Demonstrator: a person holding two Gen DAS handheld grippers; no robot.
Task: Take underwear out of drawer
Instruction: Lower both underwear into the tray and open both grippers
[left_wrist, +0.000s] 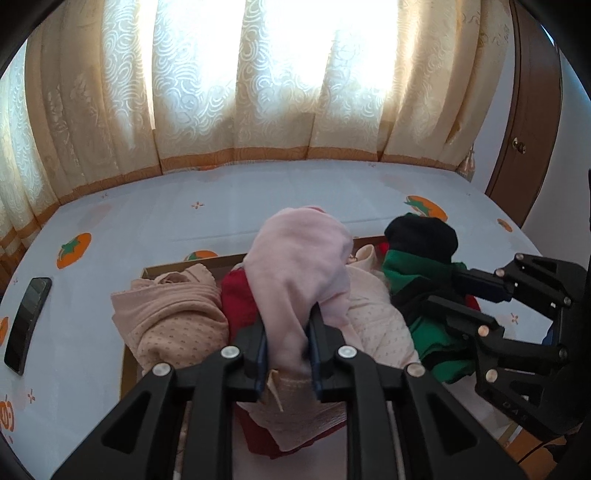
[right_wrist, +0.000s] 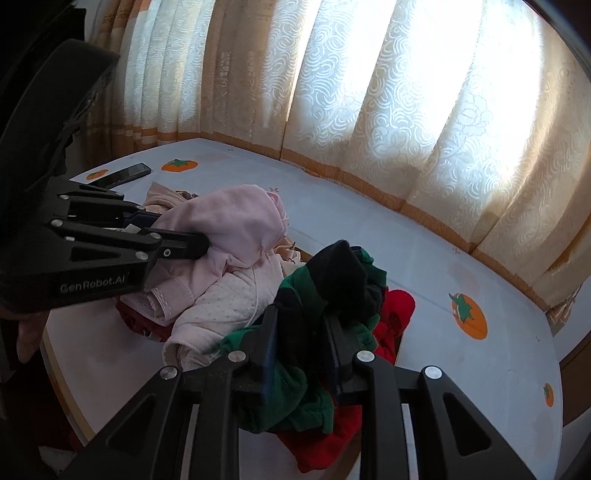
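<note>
The left gripper (left_wrist: 288, 332) pinches a soft pink garment (left_wrist: 303, 251); the right gripper (right_wrist: 301, 332) clamps limp green-black underwear (right_wrist: 332, 280) above the drawer (left_wrist: 177, 266), both light, best held by bunched folds

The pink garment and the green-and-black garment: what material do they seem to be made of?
The pink garment looks like soft, matte knit cotton or fleece: fuzzy surface, rounded folds. The green-and-black garment seems a thicker knit, also matte, with a stitched hem. Exact fibre cannot be told.
</note>
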